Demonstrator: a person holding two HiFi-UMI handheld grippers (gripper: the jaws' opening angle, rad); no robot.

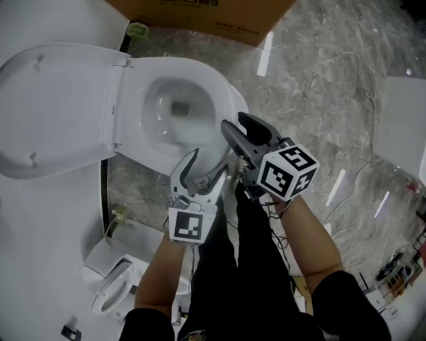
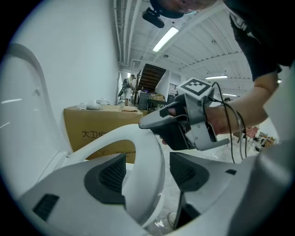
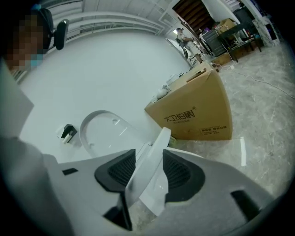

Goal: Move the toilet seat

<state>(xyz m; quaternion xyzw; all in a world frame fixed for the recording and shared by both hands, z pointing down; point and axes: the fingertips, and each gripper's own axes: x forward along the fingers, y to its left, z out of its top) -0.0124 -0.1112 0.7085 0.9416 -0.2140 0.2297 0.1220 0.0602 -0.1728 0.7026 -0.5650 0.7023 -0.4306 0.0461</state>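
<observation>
Lost behind the left gripper (image 1: 208, 166) and right gripper (image 1: 238, 126) in the head view: the front edge of the toilet seat (image 1: 226, 100). Cropped by that view's top edge, the cardboard box (image 1: 200, 16); partly masked by the seat in the left gripper view, its print. Too small to make out, a figure (image 2: 132, 83) far in the background.

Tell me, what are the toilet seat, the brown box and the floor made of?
Toilet seat: probably plastic, smooth glossy white, thin edge. Box: cardboard, matte brown with printed lettering. Floor: polished stone or stone-look tile, grey veining, reflecting ceiling lights.
</observation>
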